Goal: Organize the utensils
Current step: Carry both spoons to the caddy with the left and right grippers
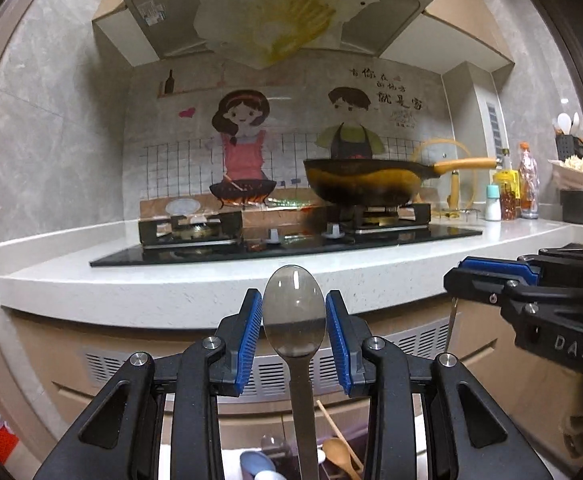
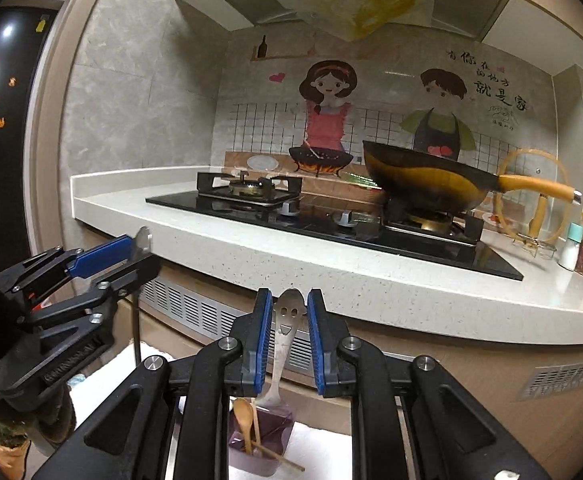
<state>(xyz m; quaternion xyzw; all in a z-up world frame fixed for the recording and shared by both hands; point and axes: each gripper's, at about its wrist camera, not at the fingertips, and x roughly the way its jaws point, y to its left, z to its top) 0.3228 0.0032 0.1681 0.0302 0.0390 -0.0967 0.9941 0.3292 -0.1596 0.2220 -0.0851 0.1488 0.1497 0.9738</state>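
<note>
Right now I hold a utensil in each tool, both lifted in front of the counter (image 1: pixel 171 280) edge. My left gripper (image 1: pixel 293 320) is closed on the bowl of a plain steel spoon (image 1: pixel 293 312), bowl forward and handle running straight back down toward me. My right gripper (image 2: pixel 289 320) stands narrower, clamped on the smiley-face spoon (image 2: pixel 289 312) by its handle end, so its bowl hangs down.

Both long axes point down and back toward the purple utensil cup (image 2: pixel 259 440), which sits below and behind the fingertips, on something white beneath the counter's front edge. I judge the coming move turns on that: whichever spoon goes in must travel down along its own length. The right gripper seems nearer, its spoon's bowl almost over the cup.

The right view shows the cup whole, with a wooden spoon (image 2: pixel 244 416) in it; the left view shows only scraps of it behind the handle.
</note>
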